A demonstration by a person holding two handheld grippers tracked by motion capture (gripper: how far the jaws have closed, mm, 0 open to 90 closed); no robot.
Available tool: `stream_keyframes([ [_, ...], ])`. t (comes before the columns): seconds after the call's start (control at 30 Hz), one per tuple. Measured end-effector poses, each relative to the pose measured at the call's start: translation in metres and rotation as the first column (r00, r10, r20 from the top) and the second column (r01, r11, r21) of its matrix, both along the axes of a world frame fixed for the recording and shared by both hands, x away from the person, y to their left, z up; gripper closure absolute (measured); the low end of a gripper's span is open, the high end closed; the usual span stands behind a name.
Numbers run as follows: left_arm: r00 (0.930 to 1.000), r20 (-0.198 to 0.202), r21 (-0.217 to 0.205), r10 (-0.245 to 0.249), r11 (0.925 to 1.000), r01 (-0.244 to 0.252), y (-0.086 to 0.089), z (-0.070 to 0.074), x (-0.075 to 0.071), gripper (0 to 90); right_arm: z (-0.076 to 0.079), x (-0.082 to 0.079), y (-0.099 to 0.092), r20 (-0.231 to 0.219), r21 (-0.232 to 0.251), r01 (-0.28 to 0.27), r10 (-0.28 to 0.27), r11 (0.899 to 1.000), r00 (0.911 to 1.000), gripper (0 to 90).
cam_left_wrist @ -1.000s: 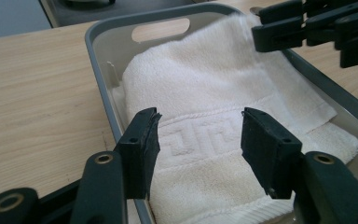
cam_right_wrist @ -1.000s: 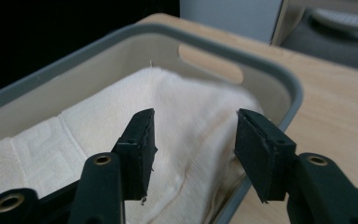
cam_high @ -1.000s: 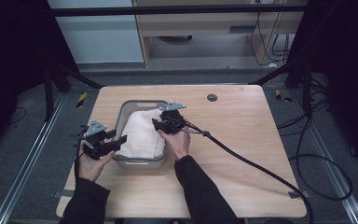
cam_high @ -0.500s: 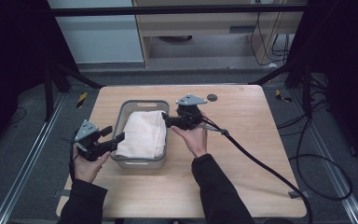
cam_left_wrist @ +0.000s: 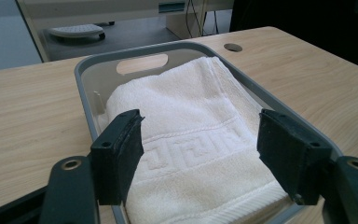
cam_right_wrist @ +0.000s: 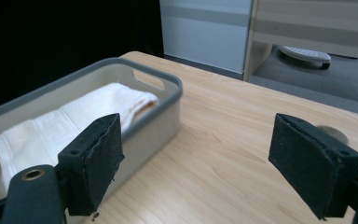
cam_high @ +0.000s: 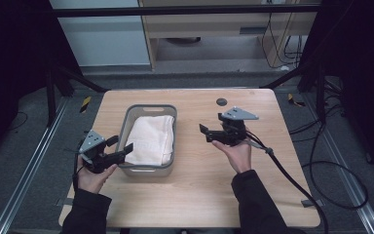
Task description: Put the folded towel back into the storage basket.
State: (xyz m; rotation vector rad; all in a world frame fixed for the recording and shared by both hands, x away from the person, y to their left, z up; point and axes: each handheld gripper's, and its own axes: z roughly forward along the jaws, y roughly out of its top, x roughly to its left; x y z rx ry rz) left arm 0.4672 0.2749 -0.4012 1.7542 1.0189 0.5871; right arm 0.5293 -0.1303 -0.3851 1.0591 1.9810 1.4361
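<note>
Pale wooden table — one grey basket on it.

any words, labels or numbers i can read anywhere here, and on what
None can be read.
The towel in the grey basket has a woven relief band, a key-like pattern rather than letters.
The yellow-black marks on the floor are stripes, not text.
</note>
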Motion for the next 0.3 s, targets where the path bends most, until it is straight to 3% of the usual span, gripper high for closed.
stream_keyframes([
  [0.3,0.9999,0.015,0.031,0.006,0.9995,-0.007,0.004,-0.008,-0.006,26.7,-0.032,-0.029,-0.06,-0.032,-0.012,0.036,-0.036,0.999,0.9988,17.0],
])
